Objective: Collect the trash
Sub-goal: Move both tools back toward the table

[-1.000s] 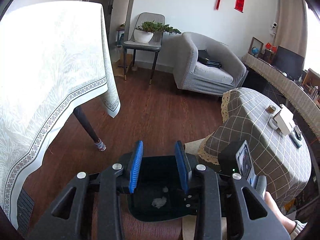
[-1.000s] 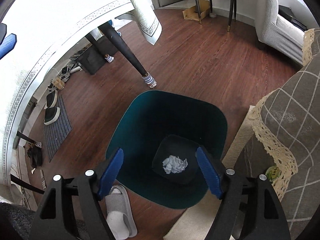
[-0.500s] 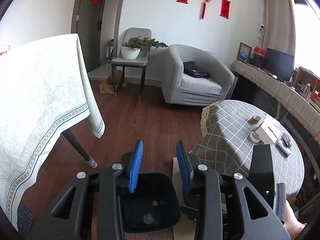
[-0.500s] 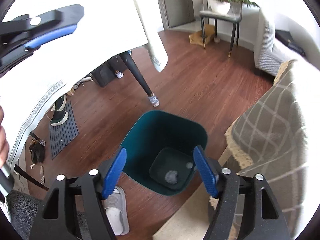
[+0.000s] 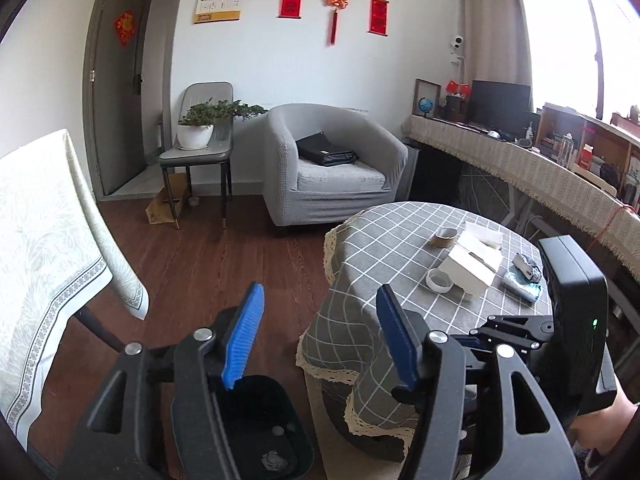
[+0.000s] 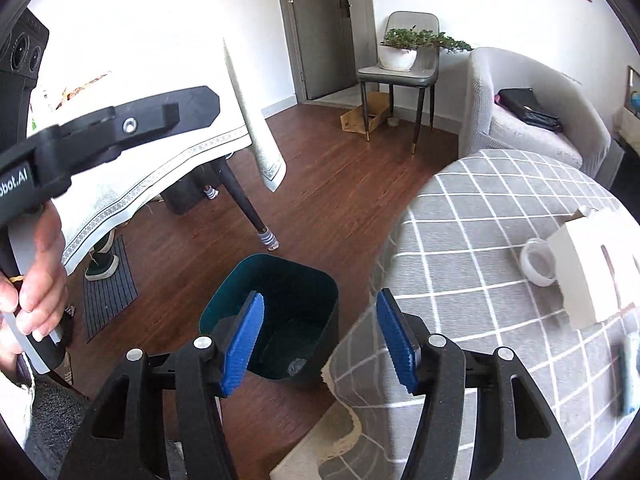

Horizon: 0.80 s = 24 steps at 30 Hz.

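Open floor [image 6: 332, 184] between draped tables, bin [image 6: 276, 300] beside checked table [image 6: 480, 240]

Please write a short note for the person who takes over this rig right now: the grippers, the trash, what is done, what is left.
Left gripper: open, nothing between the fingers, just been opening.
Right gripper: open and empty, just been closing a little.
Bin: on the floor beside the round table, crumpled paper already inside.
Left: a crumpled bluish wrapper on the table, probably trash. The box and tape rolls may not be.
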{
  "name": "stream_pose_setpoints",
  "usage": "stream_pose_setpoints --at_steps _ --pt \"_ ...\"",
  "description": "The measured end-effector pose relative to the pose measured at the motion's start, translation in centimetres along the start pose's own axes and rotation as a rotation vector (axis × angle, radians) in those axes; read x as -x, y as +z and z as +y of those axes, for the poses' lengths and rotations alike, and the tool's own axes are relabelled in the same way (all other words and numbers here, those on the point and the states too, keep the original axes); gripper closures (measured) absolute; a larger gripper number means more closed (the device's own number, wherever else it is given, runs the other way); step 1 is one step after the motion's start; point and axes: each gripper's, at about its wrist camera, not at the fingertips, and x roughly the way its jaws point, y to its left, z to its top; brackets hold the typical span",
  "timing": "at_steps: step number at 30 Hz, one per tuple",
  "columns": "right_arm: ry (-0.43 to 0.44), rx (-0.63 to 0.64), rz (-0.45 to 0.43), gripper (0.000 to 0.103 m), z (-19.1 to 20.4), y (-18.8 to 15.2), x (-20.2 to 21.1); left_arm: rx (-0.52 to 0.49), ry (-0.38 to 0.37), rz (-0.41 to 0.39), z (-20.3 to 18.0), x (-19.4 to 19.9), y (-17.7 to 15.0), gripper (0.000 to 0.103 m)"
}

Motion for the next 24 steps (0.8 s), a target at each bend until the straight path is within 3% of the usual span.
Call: stream_pose_setpoints --at_steps 9,19,24 --pt "-0.086 -0.077 -0.037 0.043 -5.9 -1.5 3.5 -0.086 -0.079 0.015 -4.2 -3.1 0.7 0.022" --pt "-0.15 -0.151 -0.057 0.043 -12.3 -3.3 6.6 -0.162 -0.179 0.045 -9.0 -7.5 1.5 0.011" --pt "-0.194 -0.197 -0.086 0.032 -15.5 -4.2 8.1 -0.206 -0.218 0.081 -11.1 -9.8 1.6 0.01"
